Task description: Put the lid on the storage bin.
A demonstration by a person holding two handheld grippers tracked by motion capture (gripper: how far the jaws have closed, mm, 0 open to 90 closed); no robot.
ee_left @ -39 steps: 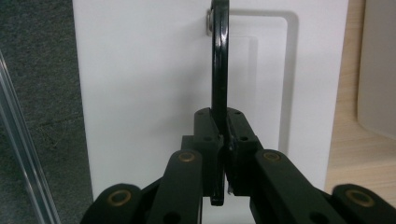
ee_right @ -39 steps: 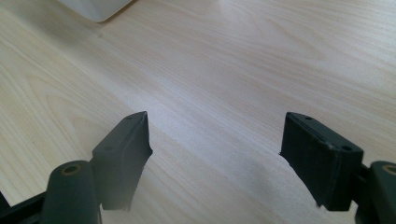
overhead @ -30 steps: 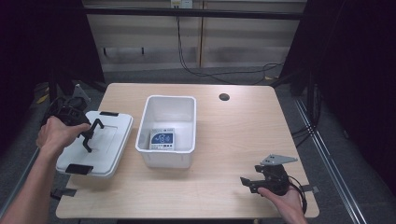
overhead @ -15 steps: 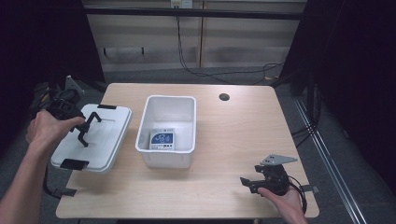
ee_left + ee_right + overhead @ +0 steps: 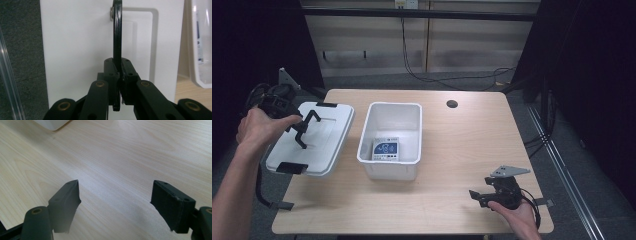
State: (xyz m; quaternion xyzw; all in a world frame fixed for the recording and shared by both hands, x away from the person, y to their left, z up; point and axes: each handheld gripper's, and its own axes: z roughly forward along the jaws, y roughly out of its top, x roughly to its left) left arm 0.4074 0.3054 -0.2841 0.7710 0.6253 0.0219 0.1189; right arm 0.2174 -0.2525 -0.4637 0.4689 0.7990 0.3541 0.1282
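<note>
A white lid [image 5: 319, 137] with black clips hangs tilted over the table's left edge. My left gripper [image 5: 303, 129] is shut on its thin black handle [image 5: 307, 120]. In the left gripper view the handle [image 5: 117, 37] runs up from between the closed jaws of that gripper [image 5: 119, 75], against the lid's white top [image 5: 75, 50]. An open white bin [image 5: 367, 135] stands at mid-table with a blue and white packet [image 5: 385, 149] on its floor. My right gripper [image 5: 477, 196] rests at the front right; its jaws [image 5: 115, 195] stand open over bare wood.
The wooden table [image 5: 462, 140] has a small round hole [image 5: 452, 104] near its far edge. Cables trail on the floor behind. Beyond the lid in the left gripper view is the bin's wall [image 5: 200, 50]. A bin corner [image 5: 51, 123] shows ahead of the right gripper.
My left hand has risen with the lid in its grip, so the lid now hangs higher and more tilted at the table's left edge. The right gripper has stayed put.
</note>
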